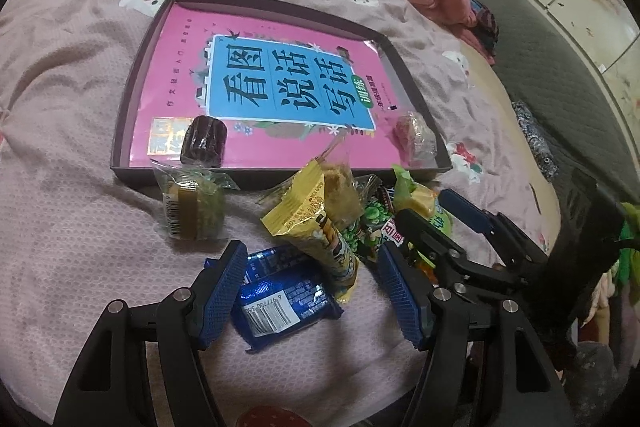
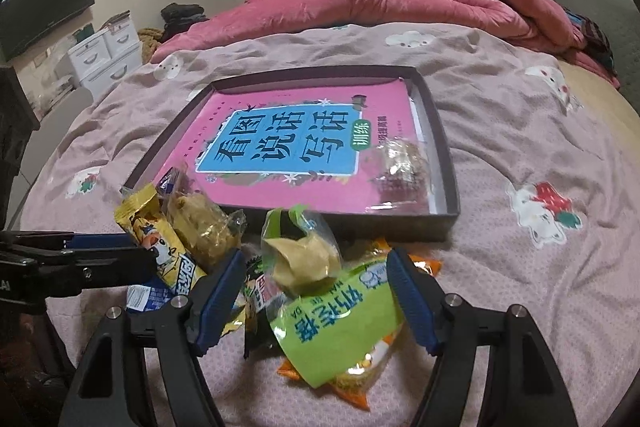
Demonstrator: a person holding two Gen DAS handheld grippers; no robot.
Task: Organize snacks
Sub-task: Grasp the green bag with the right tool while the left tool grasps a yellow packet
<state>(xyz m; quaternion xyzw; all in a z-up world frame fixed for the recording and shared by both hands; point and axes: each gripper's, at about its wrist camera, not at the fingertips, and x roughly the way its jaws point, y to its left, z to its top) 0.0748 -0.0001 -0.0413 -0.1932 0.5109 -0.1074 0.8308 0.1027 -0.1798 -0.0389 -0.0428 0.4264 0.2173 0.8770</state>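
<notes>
A dark shallow tray (image 1: 280, 174) (image 2: 446, 163) lies on the bed with a pink book (image 1: 256, 95) (image 2: 296, 147) in it. A dark brown snack (image 1: 204, 141) and a clear-wrapped reddish snack (image 1: 414, 137) (image 2: 404, 163) rest on the book. A pile of snacks lies in front of the tray. My left gripper (image 1: 312, 291) is open around a blue packet (image 1: 280, 301), beside a yellow bar (image 1: 320, 223). My right gripper (image 2: 316, 299) is open around a green packet (image 2: 340, 323) and a clear bag with a yellow cake (image 2: 304, 259).
A green cake in clear wrap (image 1: 192, 205) lies left of the pile. A rolled red quilt (image 2: 460, 3) lies at the back of the bed. A grey headboard (image 1: 560, 83) is on the right. White drawers (image 2: 104, 55) stand at the left.
</notes>
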